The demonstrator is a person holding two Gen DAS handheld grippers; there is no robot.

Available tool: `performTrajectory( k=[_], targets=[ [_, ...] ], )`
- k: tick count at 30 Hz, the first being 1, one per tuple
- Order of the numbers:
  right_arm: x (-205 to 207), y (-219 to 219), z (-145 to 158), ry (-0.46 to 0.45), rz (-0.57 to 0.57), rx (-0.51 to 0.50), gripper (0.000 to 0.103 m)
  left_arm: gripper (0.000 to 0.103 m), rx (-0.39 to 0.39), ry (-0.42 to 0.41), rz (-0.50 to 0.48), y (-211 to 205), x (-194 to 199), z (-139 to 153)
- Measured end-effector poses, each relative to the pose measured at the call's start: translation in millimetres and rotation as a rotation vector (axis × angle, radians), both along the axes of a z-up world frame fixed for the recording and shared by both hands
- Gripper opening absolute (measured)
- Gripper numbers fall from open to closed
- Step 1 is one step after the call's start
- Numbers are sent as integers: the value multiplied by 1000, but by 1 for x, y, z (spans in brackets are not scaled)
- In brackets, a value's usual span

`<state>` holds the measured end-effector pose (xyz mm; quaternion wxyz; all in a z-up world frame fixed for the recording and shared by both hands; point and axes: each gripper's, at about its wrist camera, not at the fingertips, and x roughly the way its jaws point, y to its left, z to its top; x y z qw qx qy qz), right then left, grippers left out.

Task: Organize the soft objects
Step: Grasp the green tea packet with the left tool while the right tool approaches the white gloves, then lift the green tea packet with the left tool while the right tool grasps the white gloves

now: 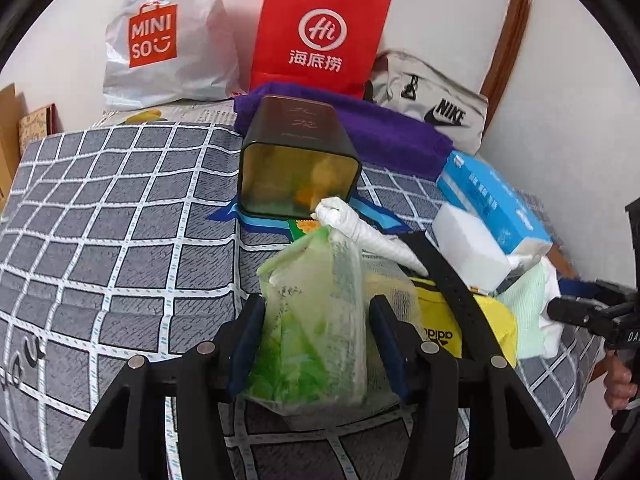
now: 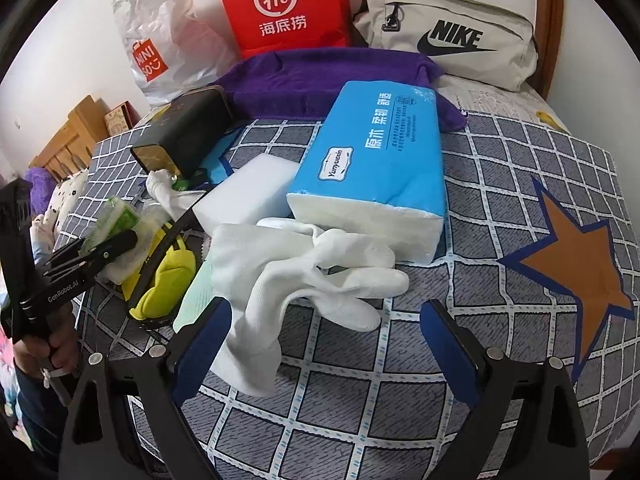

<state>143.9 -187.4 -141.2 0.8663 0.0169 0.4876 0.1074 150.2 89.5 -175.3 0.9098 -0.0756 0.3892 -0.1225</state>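
My left gripper (image 1: 316,316) is shut on a green-and-white soft pack (image 1: 312,320), held just above the checked bedspread. The pack also shows in the right wrist view (image 2: 116,218) between the left gripper's fingers. My right gripper (image 2: 324,328) is open and empty, with white gloves (image 2: 304,272) lying between and just ahead of its fingers. A blue tissue pack (image 2: 376,160) and a white sponge block (image 2: 248,192) lie beyond the gloves. A yellow adidas bag (image 1: 452,320) with a black strap lies right of the left gripper.
A dark tin (image 1: 296,160) lies on its side with its open end facing me. A purple towel (image 2: 320,76), a red paper bag (image 1: 320,28), a white Miniso bag (image 1: 160,40) and a grey Nike bag (image 2: 448,40) line the far edge by the wall.
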Motion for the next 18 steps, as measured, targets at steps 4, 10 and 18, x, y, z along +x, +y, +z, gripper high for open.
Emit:
performTrajectory(
  k=[4,10,18],
  targets=[
    [0,4,1,-1,5,-12,95,54,-27,-19,15,3,-2,-3],
    [2,12,-2,16,18,-11,95,56,-46,-12,10,5,-1,-5],
    [0,17,-2,11,33,-21,95,44,-77,-25,16,10,-4,-2]
  ],
)
